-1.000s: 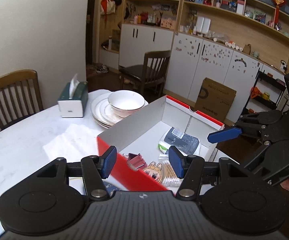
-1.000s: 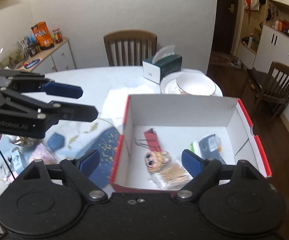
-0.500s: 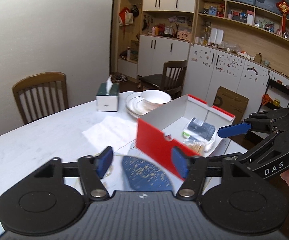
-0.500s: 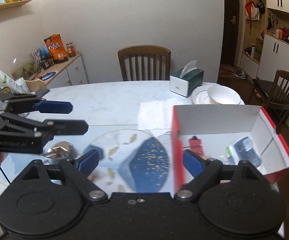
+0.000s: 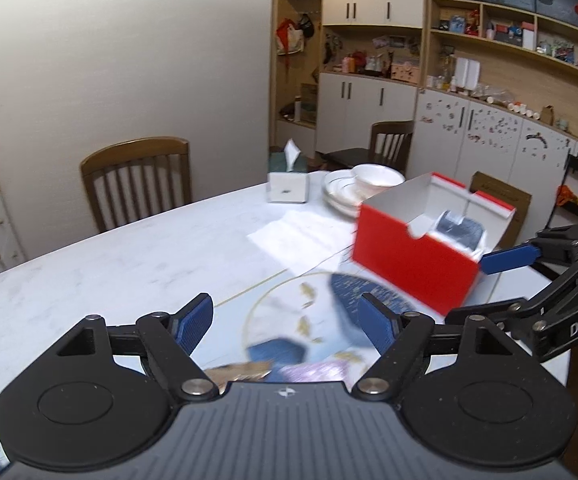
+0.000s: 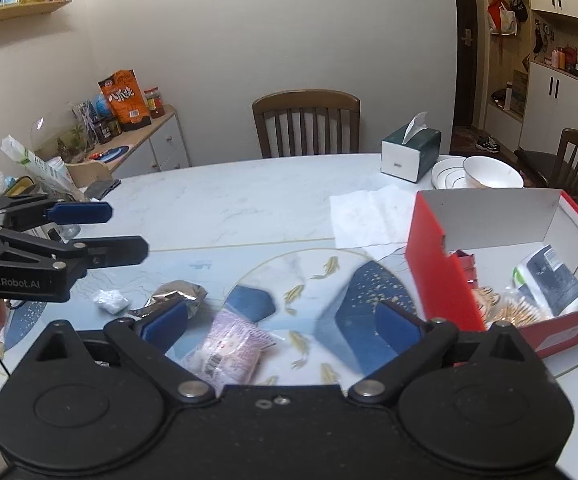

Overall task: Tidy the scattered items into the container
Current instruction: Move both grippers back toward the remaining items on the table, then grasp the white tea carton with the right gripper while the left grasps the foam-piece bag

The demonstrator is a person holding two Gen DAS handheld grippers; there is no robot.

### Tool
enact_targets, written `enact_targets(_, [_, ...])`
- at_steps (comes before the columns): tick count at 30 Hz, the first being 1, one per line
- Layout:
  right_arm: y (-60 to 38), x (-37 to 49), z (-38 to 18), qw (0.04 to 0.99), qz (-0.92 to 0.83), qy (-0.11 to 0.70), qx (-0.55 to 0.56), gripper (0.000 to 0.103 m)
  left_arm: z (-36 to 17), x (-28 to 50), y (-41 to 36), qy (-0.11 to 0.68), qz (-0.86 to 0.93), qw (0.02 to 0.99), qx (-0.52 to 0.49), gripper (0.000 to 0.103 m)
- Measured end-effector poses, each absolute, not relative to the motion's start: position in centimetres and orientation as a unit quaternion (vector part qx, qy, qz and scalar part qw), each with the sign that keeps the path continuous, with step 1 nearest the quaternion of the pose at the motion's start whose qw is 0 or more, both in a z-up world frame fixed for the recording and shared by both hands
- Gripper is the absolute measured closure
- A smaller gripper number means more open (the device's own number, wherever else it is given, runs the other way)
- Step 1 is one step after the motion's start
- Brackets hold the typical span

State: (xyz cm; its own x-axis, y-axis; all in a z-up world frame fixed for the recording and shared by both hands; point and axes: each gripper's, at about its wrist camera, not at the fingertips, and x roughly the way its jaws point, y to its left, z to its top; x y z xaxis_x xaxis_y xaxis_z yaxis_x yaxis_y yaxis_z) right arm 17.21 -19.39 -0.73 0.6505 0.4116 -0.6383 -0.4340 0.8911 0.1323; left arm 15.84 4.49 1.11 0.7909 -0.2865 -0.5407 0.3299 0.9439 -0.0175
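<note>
Marble worktop (image 6: 249, 208): my right claw (image 6: 285, 320), jaws just widened and empty, hangs over a light, crinkly lilac snack packet (image 6: 229, 352), best pinched across its middle.

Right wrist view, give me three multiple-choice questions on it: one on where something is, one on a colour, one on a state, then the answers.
1. Where does the purple packet lie?
A. inside the red box
B. on the table, between the right hand-held gripper's fingers
C. on the chair

2. What colour is the outside of the box?
A. red
B. green
C. yellow

3. How is the right hand-held gripper?
A. shut on the packet
B. shut on nothing
C. open

Answers: 1 B, it lies on the table, outside the box. 2 A, the outer walls are red, the inside white. 3 C, the pads stand wide apart, touching nothing.
</note>
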Motion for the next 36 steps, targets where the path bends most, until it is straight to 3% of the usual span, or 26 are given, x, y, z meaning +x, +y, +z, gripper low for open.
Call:
enact_targets(9, [-16.2,16.8,-2.9,0.904,0.217,0.367,-0.026,0.003,-1.2,15.2,9.1,0.299,-0.135,0.944,0.026,0.017])
enact_targets(13, [-14.8,16.4,-3.9,0.898,0.222,0.378,-0.035,0.003,-2.8,15.2,10.8,0.312,-0.121,0.942,0.031,0.003])
enact_targets(29, [-7.5,16.0,-6.9,0.862,0.287,0.406,-0.093,0.007,-9.8,17.4,15.5,0.376,-0.081,0.921,0.059,0.003])
enact_targets(36, [-5.0,17.0,-8.7,0.849,0.295,0.417,-0.135,0.014,-11.4,18.5,15.8,0.39,-0.082,0.915,0.063,0.003])
